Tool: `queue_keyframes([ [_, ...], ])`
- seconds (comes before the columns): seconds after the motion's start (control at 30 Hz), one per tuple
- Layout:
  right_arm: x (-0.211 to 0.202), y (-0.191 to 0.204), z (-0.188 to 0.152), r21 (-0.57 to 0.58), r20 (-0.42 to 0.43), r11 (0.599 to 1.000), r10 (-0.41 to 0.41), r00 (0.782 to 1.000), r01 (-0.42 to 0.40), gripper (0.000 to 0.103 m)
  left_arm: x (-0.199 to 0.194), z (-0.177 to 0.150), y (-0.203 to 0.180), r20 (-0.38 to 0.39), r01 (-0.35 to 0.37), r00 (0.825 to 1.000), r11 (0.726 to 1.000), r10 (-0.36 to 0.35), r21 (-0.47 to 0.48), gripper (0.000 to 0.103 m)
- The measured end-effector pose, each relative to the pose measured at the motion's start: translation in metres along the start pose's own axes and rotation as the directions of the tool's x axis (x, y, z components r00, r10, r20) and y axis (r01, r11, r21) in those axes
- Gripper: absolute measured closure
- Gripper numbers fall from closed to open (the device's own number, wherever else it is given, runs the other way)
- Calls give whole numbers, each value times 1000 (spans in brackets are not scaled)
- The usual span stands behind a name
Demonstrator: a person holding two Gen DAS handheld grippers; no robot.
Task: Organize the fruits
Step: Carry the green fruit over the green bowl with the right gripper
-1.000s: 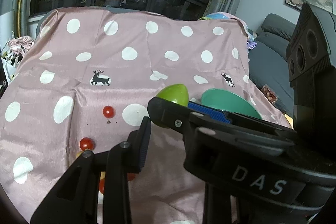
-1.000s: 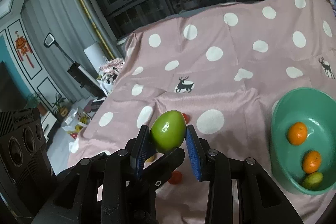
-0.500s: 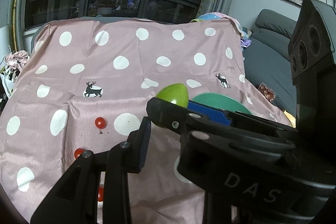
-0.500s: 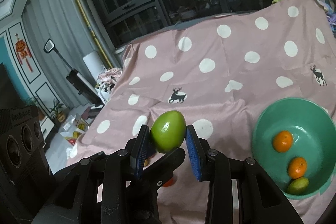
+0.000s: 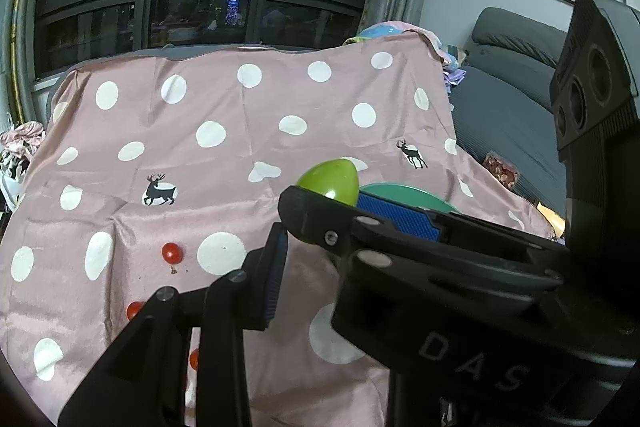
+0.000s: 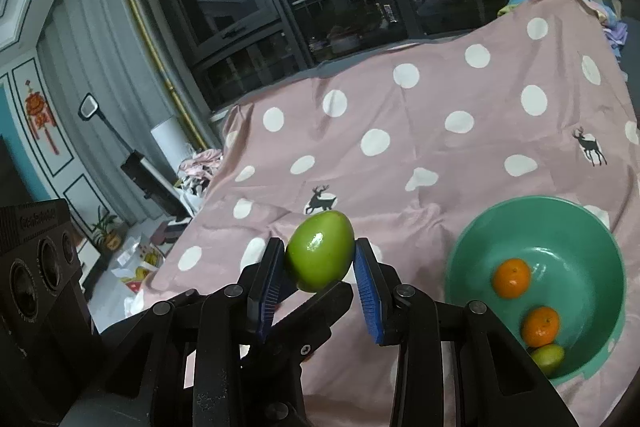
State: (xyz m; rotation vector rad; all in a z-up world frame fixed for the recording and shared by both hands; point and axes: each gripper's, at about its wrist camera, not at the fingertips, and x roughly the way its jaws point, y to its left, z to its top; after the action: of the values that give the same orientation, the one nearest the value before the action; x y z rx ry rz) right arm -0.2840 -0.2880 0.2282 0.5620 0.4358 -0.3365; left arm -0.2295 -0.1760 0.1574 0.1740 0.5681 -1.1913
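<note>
The right gripper (image 6: 319, 267), clamped on the green fruit (image 6: 319, 250), has carried it up and toward the green bowl (image 6: 476, 247) near the pink cloth's (image 6: 400, 115) right edge. The left gripper (image 5: 280, 263) is closed and empty. Probably a drop among the oranges (image 6: 511, 277) comes next.

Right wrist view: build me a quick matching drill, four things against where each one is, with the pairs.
Things:
1. green fruit
2. two oranges
3. deer print
4. red cherry tomato

Places:
A. lying loose on the pink cloth, left wrist view
B. printed on the cloth beyond the held fruit
C. clamped in the right gripper
D. inside the green bowl

Pairs: 1-C, 2-D, 3-B, 4-A
</note>
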Motion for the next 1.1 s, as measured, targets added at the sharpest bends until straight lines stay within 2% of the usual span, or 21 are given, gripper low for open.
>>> queue_keyframes([
  [0.37, -15, -24, 3, 49, 23, 998, -38, 999, 37, 65, 9, 5, -30, 4, 25, 1000, 998, -25, 66, 75],
  [1.1, -45, -75, 1, 159, 62, 979, -138, 988, 127, 64, 39, 10, -82, -35, 129, 992, 982, -125, 138, 74],
])
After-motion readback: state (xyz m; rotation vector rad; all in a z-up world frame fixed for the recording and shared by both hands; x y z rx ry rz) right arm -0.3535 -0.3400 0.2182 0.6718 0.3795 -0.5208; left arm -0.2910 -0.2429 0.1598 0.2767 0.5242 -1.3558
